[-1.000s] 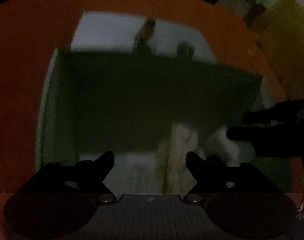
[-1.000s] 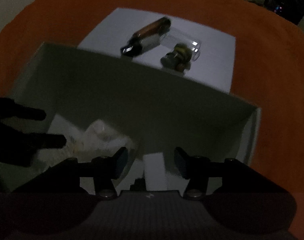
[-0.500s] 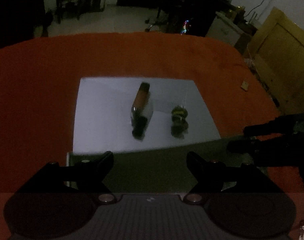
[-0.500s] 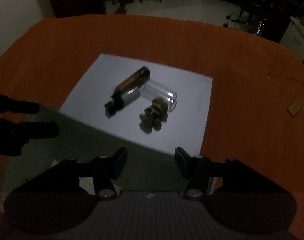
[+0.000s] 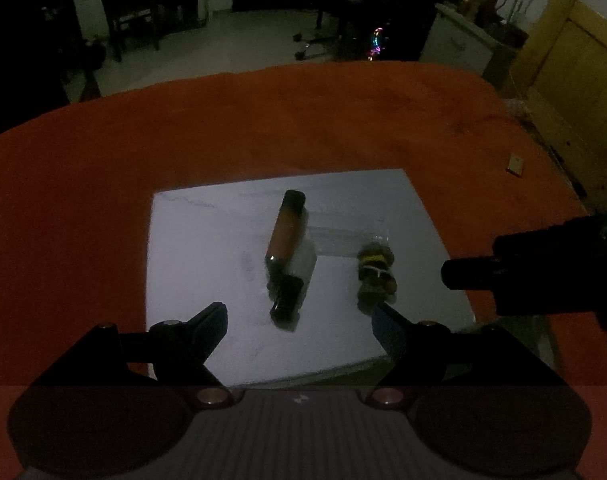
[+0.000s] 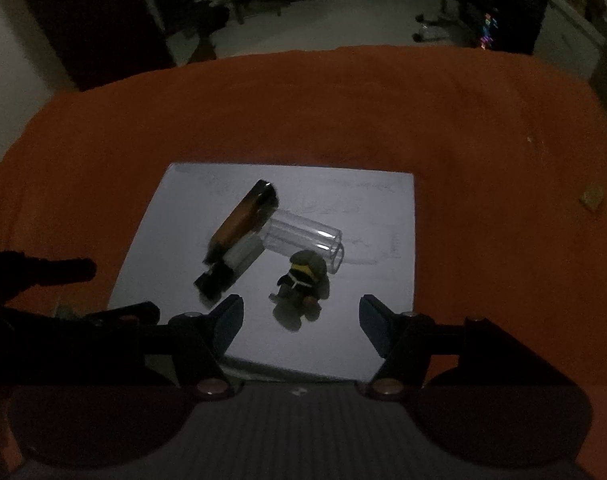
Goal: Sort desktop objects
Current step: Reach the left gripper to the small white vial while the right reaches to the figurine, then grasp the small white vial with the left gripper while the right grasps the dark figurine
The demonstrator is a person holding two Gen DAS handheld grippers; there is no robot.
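Both empty claws, left (image 5: 299, 322) and right (image 6: 301, 318), rose wide open above the amber bottle (image 6: 239, 236)

A slim amber-brown bottle with a black cap (image 6: 239, 236) lies on its side on a white sheet of paper (image 6: 191, 216), cap end toward the camera, a small white block (image 6: 245, 254) against its right flank. Just beside it a clear plastic tube (image 6: 303, 238) lies flat, its open end pointing right. A small dark plush figure with a yellow band (image 6: 303, 282) sits just in front of the tube, near the sheet's near edge.
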